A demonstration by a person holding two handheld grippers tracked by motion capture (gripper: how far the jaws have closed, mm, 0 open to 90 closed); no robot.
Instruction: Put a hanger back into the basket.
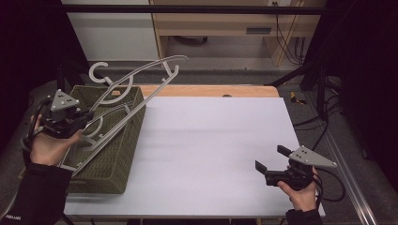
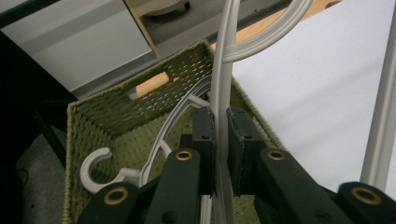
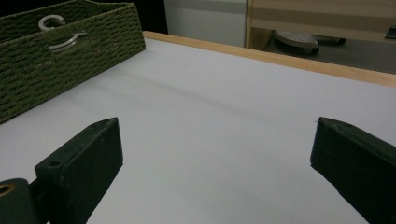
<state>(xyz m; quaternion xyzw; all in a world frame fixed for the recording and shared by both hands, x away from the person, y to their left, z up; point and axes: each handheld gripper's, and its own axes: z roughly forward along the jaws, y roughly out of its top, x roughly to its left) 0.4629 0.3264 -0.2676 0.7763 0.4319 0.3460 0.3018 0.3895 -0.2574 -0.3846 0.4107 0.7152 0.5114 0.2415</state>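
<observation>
Grey plastic hanger (image 2: 223, 79) sits pinched between the narrow-set jaws of the left gripper (image 2: 221, 140), tilted up out of the woven green basket (image 1: 124, 154) so it clears the others lying inside. Right gripper (image 1: 267, 164) waits with jaws wide over the bare white table (image 1: 211, 140), likely ready to take it.

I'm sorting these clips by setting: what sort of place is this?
Likely a lab or workshop recording bench: a white-topped table inside a black frame, cables on the floor, a woven green basket of grey hangers, hand-held grippers.
</observation>
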